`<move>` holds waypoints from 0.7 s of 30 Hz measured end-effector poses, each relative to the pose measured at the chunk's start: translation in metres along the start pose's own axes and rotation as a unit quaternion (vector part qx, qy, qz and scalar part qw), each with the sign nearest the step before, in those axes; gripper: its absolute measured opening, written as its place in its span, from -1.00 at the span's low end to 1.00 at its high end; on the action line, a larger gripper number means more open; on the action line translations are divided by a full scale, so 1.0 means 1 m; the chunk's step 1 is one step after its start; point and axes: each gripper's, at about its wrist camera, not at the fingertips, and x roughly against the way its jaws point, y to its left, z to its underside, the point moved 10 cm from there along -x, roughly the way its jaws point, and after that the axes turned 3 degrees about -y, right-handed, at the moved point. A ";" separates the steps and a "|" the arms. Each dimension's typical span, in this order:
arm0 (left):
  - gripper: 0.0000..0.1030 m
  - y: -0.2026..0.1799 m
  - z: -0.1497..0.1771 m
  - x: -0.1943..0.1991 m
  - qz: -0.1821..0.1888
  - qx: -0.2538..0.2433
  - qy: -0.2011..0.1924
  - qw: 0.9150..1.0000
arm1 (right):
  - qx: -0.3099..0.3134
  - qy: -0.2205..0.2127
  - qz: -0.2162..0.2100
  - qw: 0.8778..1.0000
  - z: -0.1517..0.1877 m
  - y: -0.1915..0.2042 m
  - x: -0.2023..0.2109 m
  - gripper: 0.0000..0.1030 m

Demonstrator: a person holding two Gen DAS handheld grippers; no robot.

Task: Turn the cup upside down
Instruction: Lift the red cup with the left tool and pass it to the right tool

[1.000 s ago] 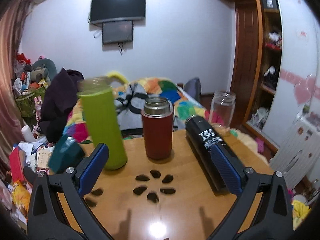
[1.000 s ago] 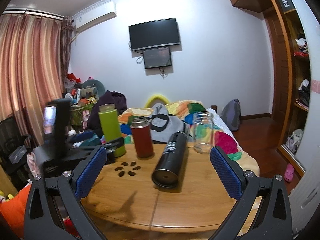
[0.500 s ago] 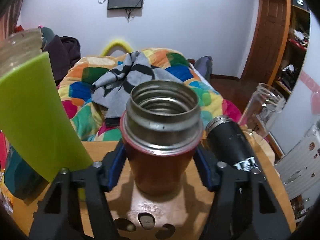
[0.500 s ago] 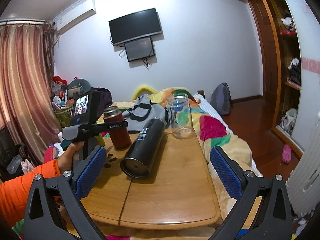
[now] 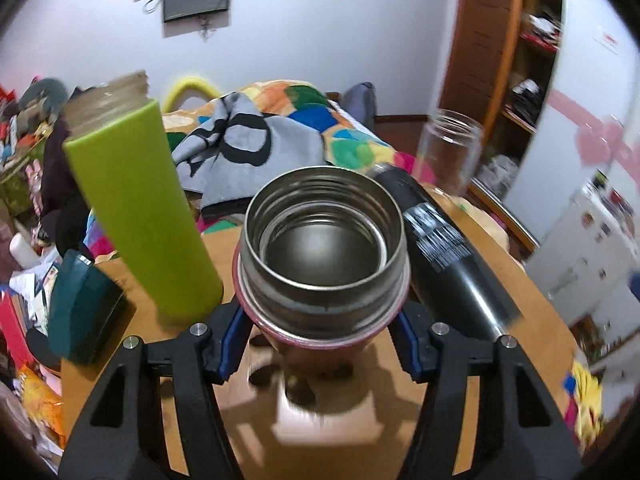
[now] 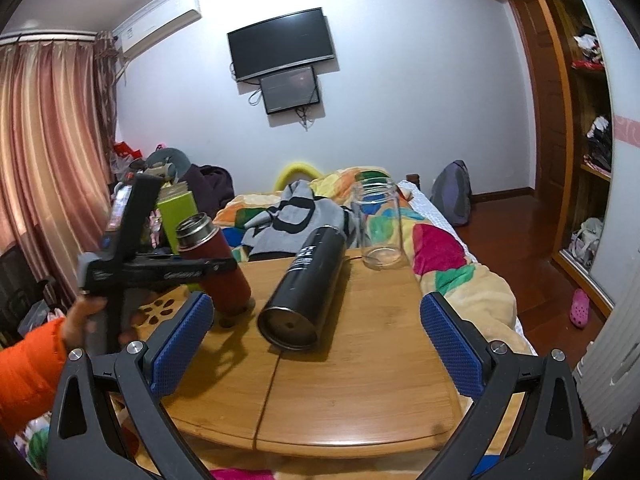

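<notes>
A red cup (image 5: 324, 240) with a steel open mouth is held in my left gripper (image 5: 320, 340), whose blue pads press its sides. The cup is lifted just off the wooden table (image 5: 400, 412) and tilts, its mouth toward the camera. In the right wrist view the red cup (image 6: 216, 264) leans to the left in the left gripper (image 6: 168, 270). My right gripper (image 6: 316, 344) is open and empty above the table's near edge (image 6: 352, 436).
A black flask (image 6: 306, 288) lies on its side mid-table. A clear glass jar (image 6: 380, 224) stands at the back right. A tall green bottle (image 5: 136, 208) stands left of the red cup. A bed with a colourful quilt (image 6: 432, 248) is behind.
My left gripper has raised the red cup off the table and tilted it, so its open mouth now faces the camera more. The right gripper has stayed open, shifting slightly.
</notes>
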 end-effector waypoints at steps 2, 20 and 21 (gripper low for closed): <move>0.19 -0.008 0.010 0.018 0.012 -0.018 0.003 1.000 | 0.007 0.000 -0.004 1.000 0.001 0.008 0.001 1.00; 0.19 -0.032 0.057 0.055 0.075 -0.048 0.052 0.995 | 0.034 0.016 -0.024 0.999 0.012 0.040 -0.002 1.00; 0.19 -0.032 0.057 0.055 0.077 -0.048 0.051 0.995 | 0.035 0.018 -0.025 0.999 0.013 0.040 -0.003 1.00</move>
